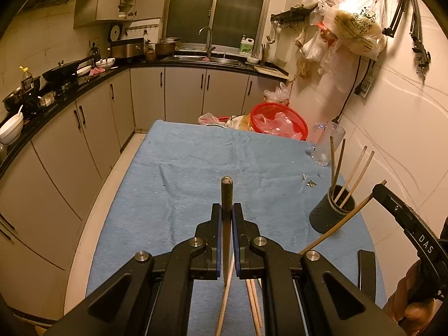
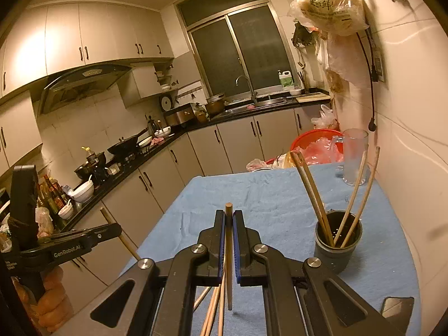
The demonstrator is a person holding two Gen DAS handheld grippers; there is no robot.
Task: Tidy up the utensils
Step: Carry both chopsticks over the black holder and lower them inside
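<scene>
Blue towelling covered the table [image 1: 173, 151], and on its right side stood the dark perforated holder [image 1: 331, 210] with four chopsticks [image 1: 353, 172] already leaning in it. More loose chopsticks [image 1: 253, 305] lay on the cloth close under the grippers.

The left gripper [image 1: 226, 212] was closed on a single stick [image 1: 226, 193], which looked darker than the others, though the warm light made its colour hard to judge. It pointed forward between the pads, its end well past the fingertips. The right gripper [image 2: 229, 218] was likewise clamped shut on a pale chopstick [image 2: 229, 210], and from the left camera that stick ran in a long slant that passed just beside the holder's rim.

Judging from this, the step in hand was dropping each held stick into the holder. To do it well, the right hand would need to lift and tip its stick towards upright, bring the lower tip over the open mouth, and let go only once the tip was inside the rim. The sticks already there splay outward, so the entry should go through the gap between them; a knock could tip the light holder. The left should wait its turn, keeping clear, since both tools were near each other and the glass mug [image 1: 326, 145] stood just behind.
</scene>
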